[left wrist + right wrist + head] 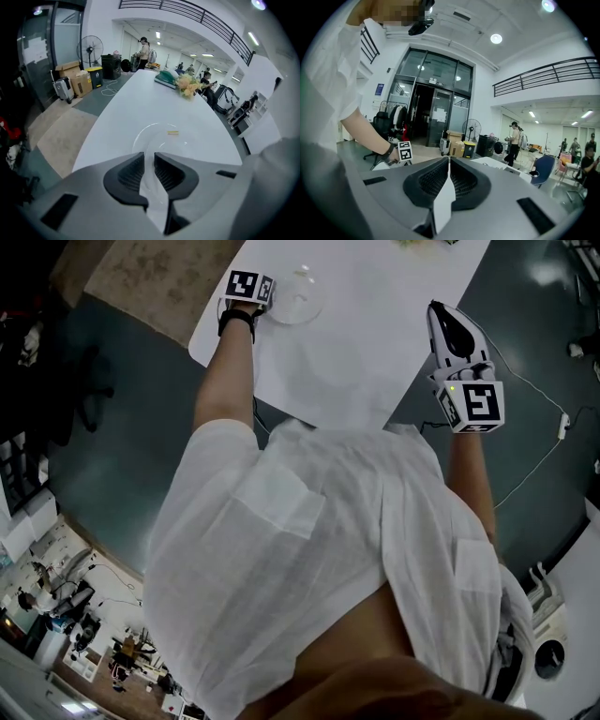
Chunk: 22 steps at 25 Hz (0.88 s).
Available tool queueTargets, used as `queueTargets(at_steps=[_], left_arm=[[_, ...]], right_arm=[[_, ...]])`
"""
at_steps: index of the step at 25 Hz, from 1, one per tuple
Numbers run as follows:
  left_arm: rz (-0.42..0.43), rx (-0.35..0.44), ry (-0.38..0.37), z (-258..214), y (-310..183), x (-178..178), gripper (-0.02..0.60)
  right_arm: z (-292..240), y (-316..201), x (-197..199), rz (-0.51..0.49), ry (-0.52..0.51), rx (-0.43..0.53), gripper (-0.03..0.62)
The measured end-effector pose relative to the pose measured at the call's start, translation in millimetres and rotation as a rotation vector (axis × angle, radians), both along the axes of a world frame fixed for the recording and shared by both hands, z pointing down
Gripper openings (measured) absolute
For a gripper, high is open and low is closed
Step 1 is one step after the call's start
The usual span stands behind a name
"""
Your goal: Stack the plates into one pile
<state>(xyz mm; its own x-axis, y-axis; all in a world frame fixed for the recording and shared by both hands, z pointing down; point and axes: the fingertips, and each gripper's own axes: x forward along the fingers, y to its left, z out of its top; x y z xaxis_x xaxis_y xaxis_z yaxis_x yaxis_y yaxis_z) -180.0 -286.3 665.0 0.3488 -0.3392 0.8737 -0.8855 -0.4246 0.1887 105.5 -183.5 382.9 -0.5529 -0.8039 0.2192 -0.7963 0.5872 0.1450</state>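
A clear glass plate [298,298] lies flat on the white table [375,343], near its left edge. In the left gripper view the plate [161,135] carries a small yellow sticker, and its near rim runs toward the narrow gap between the jaws. My left gripper [271,304] [149,157] sits at the plate's left rim, pads slightly apart, so it is open. My right gripper [439,309] [449,161] hovers at the table's right edge, pointing almost level, shut on nothing. I see no second plate.
A green object [166,77] and a bunch of flowers [187,86] sit at the table's far end. A beige rug [159,277] lies on the floor to the left. A white cable [534,381] runs across the floor on the right. People stand in the background.
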Motion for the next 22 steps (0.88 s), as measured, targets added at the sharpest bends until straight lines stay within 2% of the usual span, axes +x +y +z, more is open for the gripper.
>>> queueTargets(at_steps=[6, 10, 18, 22], left_arm=[[-0.072, 0.066, -0.043, -9.7, -16.9, -12.1, 0.072], [-0.099, 0.124, -0.035, -25.1, -21.8, -13.2, 0.114], [-0.125, 0.270, 0.059, -80.6, -24.2, -9.5, 0.115], [-0.170, 0.348, 0.139, -105.4, -20.4, -12.3, 0.112]], right_arm=[[0.0, -1.9, 0.5, 0.008, -0.010, -0.008, 0.031], [-0.4, -1.2, 0.3, 0.001, -0.014, -0.006, 0.032], [-3.8, -2.2, -8.5, -0.024, -0.020, 0.006, 0.032], [-3.3, -3.0, -11.5, -0.035, -0.048, -0.023, 0.031]])
